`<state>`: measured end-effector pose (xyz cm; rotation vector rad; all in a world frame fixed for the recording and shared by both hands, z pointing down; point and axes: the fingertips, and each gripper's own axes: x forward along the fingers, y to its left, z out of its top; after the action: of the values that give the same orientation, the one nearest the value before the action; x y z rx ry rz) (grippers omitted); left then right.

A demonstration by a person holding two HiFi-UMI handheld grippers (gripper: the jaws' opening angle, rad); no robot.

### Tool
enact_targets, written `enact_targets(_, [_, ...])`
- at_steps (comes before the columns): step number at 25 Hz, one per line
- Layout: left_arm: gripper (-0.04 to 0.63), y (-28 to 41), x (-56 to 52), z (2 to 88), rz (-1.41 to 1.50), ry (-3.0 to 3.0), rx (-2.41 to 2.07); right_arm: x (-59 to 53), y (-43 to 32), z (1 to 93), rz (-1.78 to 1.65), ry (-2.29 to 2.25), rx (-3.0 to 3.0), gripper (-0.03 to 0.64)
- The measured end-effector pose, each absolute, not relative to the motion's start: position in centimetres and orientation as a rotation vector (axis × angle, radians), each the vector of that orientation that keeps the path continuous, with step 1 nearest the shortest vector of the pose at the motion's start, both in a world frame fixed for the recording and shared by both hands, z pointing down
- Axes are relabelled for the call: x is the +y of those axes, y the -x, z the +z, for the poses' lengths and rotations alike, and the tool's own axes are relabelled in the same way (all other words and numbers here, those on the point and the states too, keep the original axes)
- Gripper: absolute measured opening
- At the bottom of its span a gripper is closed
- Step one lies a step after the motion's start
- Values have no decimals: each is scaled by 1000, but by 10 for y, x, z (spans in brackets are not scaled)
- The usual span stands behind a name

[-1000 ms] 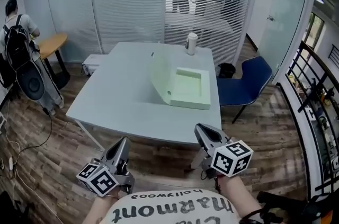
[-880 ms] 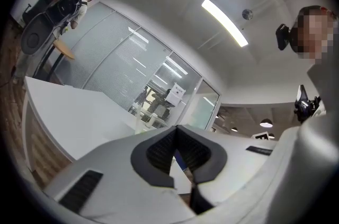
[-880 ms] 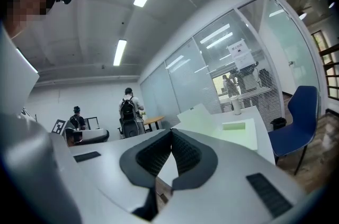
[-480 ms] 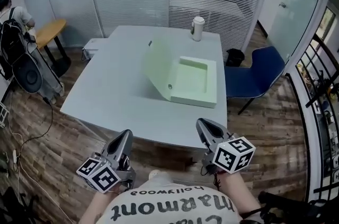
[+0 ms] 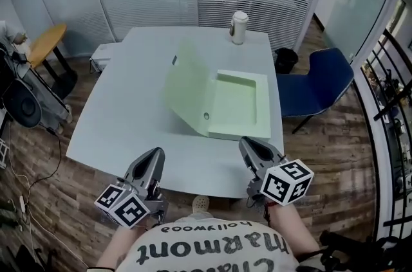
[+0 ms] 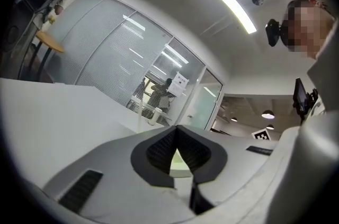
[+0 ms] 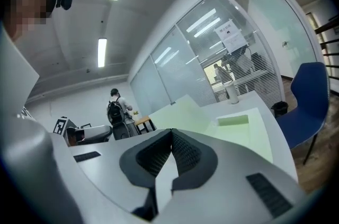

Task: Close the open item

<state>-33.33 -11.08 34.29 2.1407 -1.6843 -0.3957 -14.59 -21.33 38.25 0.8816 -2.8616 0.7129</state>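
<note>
Head view: open box [image 5: 239,103] on table [image 5: 122,116]

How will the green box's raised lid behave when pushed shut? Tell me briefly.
The lid stands tilted by itself, so it is probably stiff and should swing on its hinge rather than flop. The green box looks thin-walled and empty, likely light, so it may slide on the smooth table unless steadied.

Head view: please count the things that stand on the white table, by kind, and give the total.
Green box, open: 1
Cup: 1
Total: 2
</note>
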Motion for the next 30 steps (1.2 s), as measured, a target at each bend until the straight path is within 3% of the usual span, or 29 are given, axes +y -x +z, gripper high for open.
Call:
enact_targets(5, [38,393,-179,339,-367,-2095,-1739,-266,184,377,705,-897,-2853,0])
enact_targets(9, [137,434,-239,322,-362,-2110,-1703,-303,194,385,712,-973,-2801,0])
enact_targets(12, [141,450,-277,317,-289,-2150,-1680,-323,192,398,752,-1040,-2764,0])
enact_targets(15, [200,447,-309,330,-214,-2150,-1591,-336,187,413,788,-1100,-2718,0])
enact_targets(26, [208,405,-367,366,195,-2274,-1219,-338,164,430,798,-1217,-2622,0])
enact_targets(30, [156,390,-370,365,277,-2318,-1242,-334,145,425,791,-1255,-2613,0])
